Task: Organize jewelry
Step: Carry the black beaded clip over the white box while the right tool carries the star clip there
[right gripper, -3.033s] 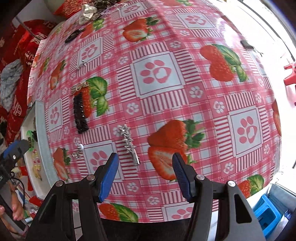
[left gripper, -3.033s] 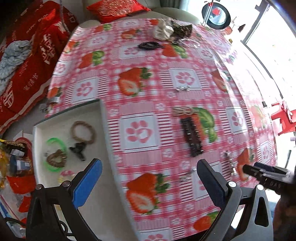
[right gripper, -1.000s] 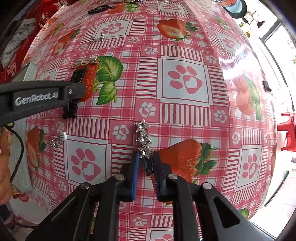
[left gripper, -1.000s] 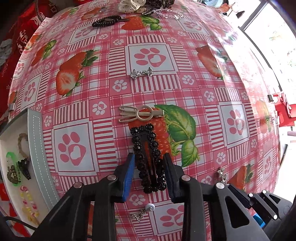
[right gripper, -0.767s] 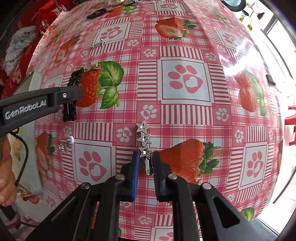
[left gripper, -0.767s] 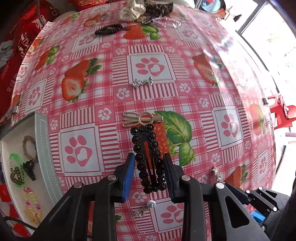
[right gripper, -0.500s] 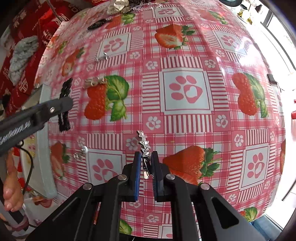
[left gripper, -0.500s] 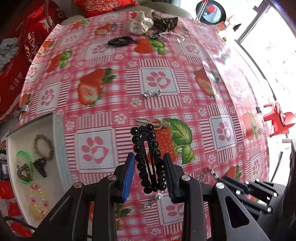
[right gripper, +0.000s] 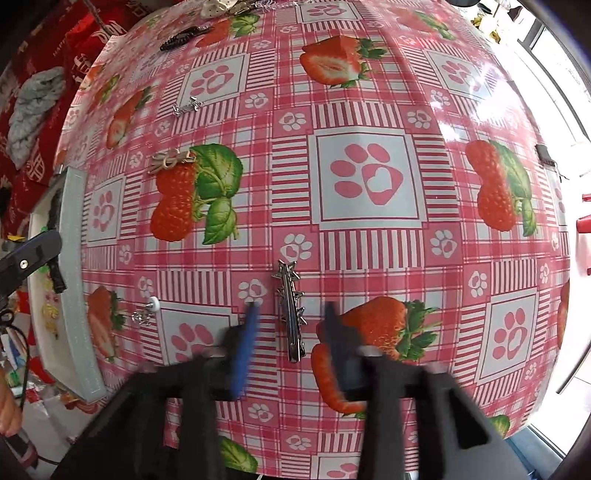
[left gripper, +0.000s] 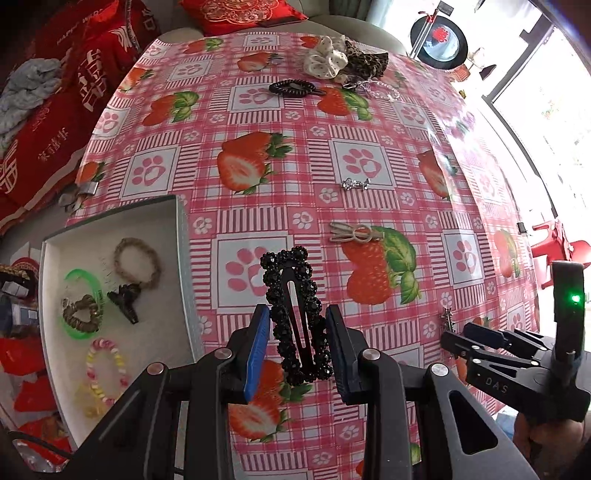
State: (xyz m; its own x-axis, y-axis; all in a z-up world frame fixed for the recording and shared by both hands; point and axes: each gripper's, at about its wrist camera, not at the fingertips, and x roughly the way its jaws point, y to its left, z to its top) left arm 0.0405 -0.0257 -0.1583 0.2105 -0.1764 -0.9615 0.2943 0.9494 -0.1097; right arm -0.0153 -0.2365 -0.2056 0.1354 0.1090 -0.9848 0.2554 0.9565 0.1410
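Between the parted right gripper [right gripper: 288, 332] fingers, the star clip [right gripper: 291, 314].

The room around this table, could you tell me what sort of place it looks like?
Probably a home living room: a strawberry-print tablecloth covers the table, red embroidered cushions lie on a sofa behind it, and a bright window is at the right.

Two tongs, left [left gripper: 295, 345] and right [right gripper: 290, 345]. Four hair clips: black beaded [left gripper: 295, 314], silver star [right gripper: 291, 314], gold [left gripper: 351, 233], small silver [left gripper: 355, 183]. Two scrunchies [left gripper: 327, 61] (far ahead). Four bracelets [left gripper: 136, 262] in the tray [left gripper: 183, 258].
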